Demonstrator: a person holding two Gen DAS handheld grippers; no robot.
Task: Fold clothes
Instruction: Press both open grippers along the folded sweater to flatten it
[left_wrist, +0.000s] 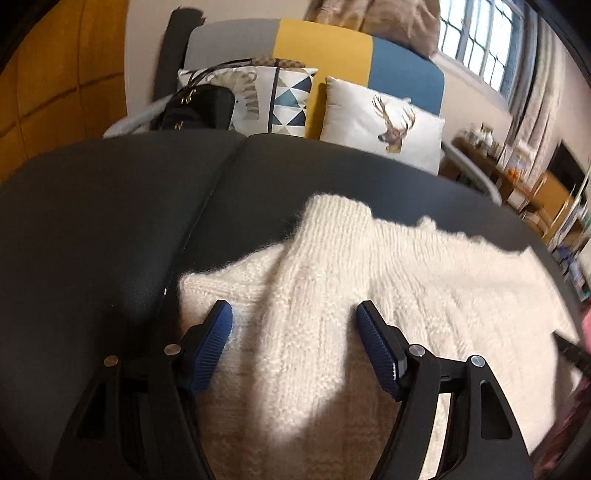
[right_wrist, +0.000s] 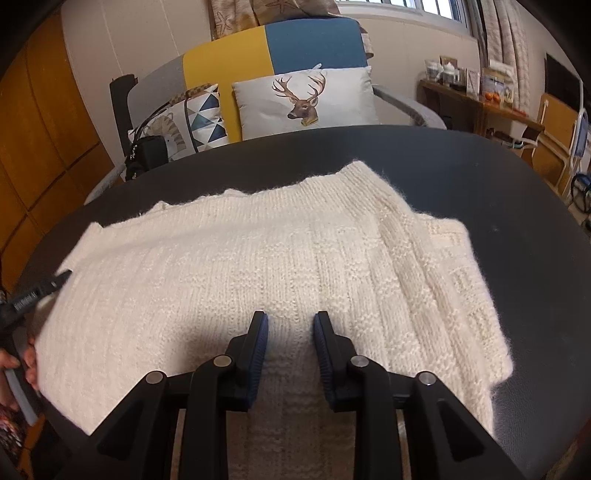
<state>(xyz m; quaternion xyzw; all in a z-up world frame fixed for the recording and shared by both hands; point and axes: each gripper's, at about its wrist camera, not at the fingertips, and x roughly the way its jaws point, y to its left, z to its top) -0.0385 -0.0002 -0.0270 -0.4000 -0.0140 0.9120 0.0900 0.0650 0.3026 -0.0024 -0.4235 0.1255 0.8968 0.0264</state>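
A cream knitted sweater lies spread flat on the black table. One sleeve is folded across its left part. My left gripper hovers over that sleeve, open wide, and its blue pads grip nothing. In the right wrist view the sweater fills the middle, with a folded edge at the right. My right gripper hangs just above the sweater's near part. Its jaws stand a narrow gap apart and the knit shows between them unpinched. One of the left gripper's fingers pokes in from the left edge.
Behind the table stands a grey, yellow and blue sofa with a deer cushion, a triangle-pattern cushion and a black bag. A wooden shelf with clutter is at the right. A person's hand shows at the left edge.
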